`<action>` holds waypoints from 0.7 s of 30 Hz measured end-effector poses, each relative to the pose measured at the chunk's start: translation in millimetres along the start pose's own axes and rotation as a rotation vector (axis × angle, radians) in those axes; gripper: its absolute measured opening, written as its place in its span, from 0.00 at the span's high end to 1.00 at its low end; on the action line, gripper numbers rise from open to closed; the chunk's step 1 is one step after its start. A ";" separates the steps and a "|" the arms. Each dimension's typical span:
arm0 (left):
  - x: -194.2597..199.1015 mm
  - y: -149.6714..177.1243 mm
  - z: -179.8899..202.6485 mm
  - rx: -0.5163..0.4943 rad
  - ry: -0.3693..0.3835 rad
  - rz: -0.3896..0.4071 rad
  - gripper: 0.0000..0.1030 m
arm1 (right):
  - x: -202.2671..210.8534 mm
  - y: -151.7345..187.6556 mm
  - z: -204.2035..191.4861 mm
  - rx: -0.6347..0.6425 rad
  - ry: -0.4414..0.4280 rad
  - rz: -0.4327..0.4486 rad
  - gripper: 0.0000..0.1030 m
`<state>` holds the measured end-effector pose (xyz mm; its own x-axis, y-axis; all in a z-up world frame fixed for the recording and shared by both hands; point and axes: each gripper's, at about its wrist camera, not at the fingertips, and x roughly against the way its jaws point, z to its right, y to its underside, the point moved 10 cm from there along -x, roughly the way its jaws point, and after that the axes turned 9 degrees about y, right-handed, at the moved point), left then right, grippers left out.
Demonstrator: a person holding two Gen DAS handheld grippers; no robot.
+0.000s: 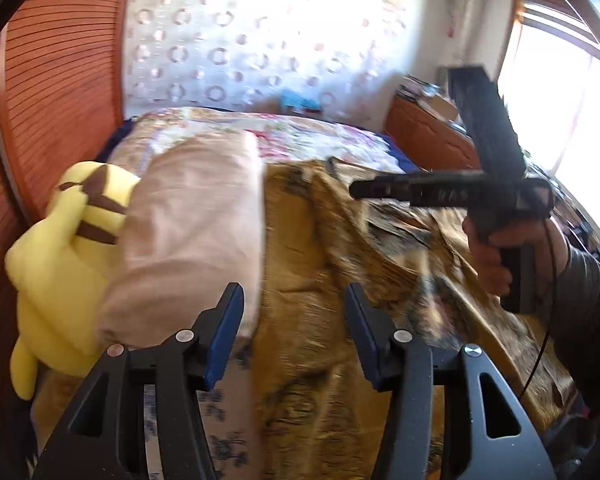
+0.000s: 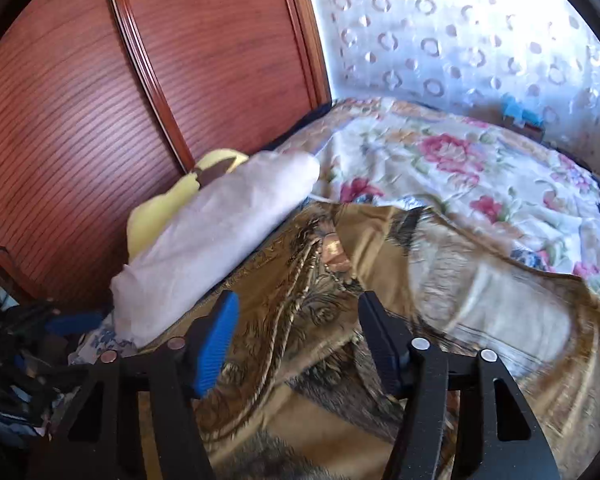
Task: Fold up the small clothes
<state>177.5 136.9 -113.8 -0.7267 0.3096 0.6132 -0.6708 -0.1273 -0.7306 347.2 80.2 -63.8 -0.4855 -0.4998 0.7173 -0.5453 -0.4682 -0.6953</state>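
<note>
A gold and brown patterned cloth (image 1: 364,264) lies rumpled across the near part of the bed; it also shows in the right wrist view (image 2: 380,280), with a pale panel at the right. My left gripper (image 1: 294,300) is open and empty, raised above the cloth. My right gripper (image 2: 298,308) is open and empty above the same cloth. In the left wrist view the right gripper (image 1: 396,190) is held in a hand at the right, seen side-on above the bed.
A pale pink pillow (image 1: 192,232) and a yellow plush toy (image 1: 68,264) lie against the wooden headboard (image 1: 56,92). A floral bedspread (image 2: 460,168) covers the far bed. A wooden nightstand (image 1: 428,136) and bright window (image 1: 560,120) stand at the right. Clutter (image 2: 16,352) sits left of the bed.
</note>
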 end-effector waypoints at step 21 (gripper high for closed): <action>-1.4 -28.4 1.2 -0.040 -0.106 0.175 0.24 | 33.1 41.5 38.6 -0.059 0.112 -0.016 0.86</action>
<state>197.4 138.9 -93.5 -0.8447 0.1852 0.5022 -0.5278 -0.1320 -0.8390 334.9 16.1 -70.6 -0.5479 -0.4064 0.7312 -0.5911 -0.4305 -0.6821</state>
